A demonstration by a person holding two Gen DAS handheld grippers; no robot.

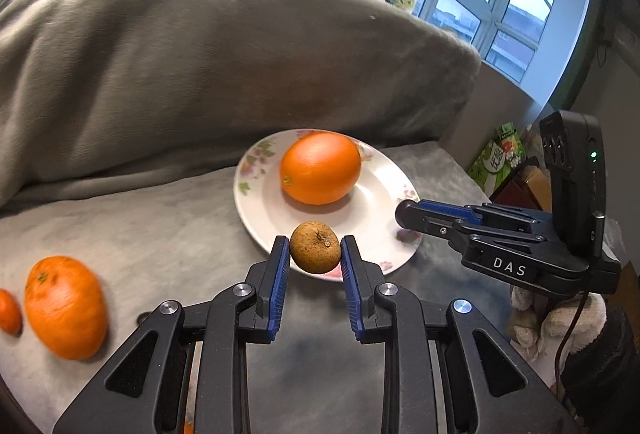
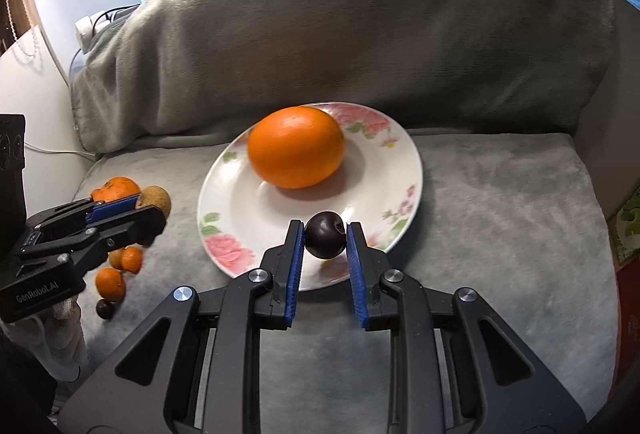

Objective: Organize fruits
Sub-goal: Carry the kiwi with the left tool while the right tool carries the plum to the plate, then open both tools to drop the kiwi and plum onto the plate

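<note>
A white floral plate (image 1: 256, 210) (image 2: 224, 202) lies on the grey blanket and holds a large orange (image 1: 320, 167) (image 2: 296, 152). My left gripper (image 1: 315, 254) is shut on a small brown fruit (image 1: 315, 247) just above the plate's near rim; this fruit also shows in the right wrist view (image 2: 154, 199). My right gripper (image 2: 325, 236) is shut on a dark plum (image 2: 325, 234) above the plate's near rim. In the left wrist view the right gripper (image 1: 406, 215) reaches in from the right; the plum is hidden there.
A tangerine (image 1: 66, 306) and a smaller orange fruit (image 1: 9, 312) lie left of the plate. In the right wrist view a tangerine (image 2: 116, 188), small orange fruits (image 2: 110, 284) and a dark plum (image 2: 105, 309) lie at the left. A blanket-covered backrest (image 2: 360, 34) rises behind.
</note>
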